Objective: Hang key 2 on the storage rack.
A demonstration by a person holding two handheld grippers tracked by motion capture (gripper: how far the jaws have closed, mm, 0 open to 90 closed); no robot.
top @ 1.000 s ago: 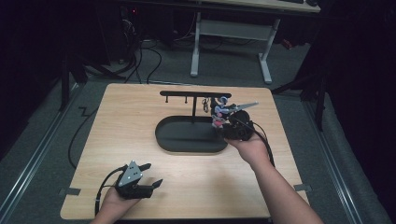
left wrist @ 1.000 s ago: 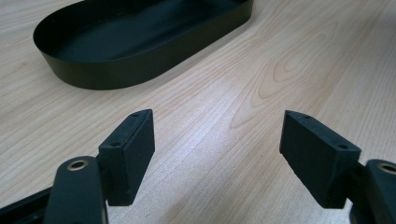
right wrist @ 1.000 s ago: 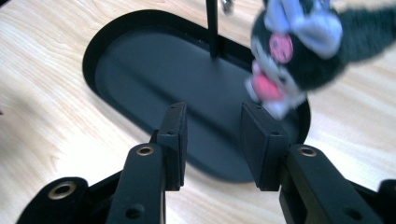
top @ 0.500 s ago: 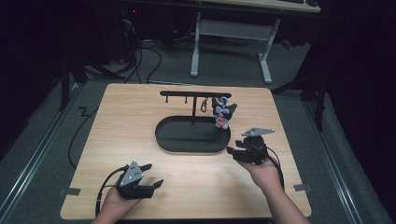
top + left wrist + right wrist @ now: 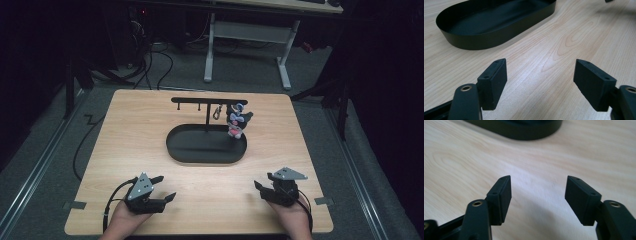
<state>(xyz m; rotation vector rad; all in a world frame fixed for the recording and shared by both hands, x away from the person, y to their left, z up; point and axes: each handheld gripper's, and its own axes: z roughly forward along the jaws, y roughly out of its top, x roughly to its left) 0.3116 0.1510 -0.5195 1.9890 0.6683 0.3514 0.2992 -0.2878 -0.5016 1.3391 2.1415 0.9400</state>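
Grippers are resting near the table's front edge, both well short of the black tray (image 5: pixel 180 150). Right gripper (image 5: pixel 265 187) is nearer the keychain toy (image 5: pixel 236 122) hanging from the rack above the tray's right end; its jaws have just been opening, empty. Left gripper (image 5: pixel 167 190) is standing released too.

A small figure charm (image 5: pixel 236 121) in white, black, blue and pink hangs from the right part of a black rack (image 5: pixel 209 100), touching nothing else but its hook. A metal clip (image 5: pixel 217 113) hangs just left of it on the same bar. The rack's post rises from a black oval tray (image 5: pixel 185 150) at the middle of the table (image 5: pixel 125 130); the tray's floor lies bare below the charm.
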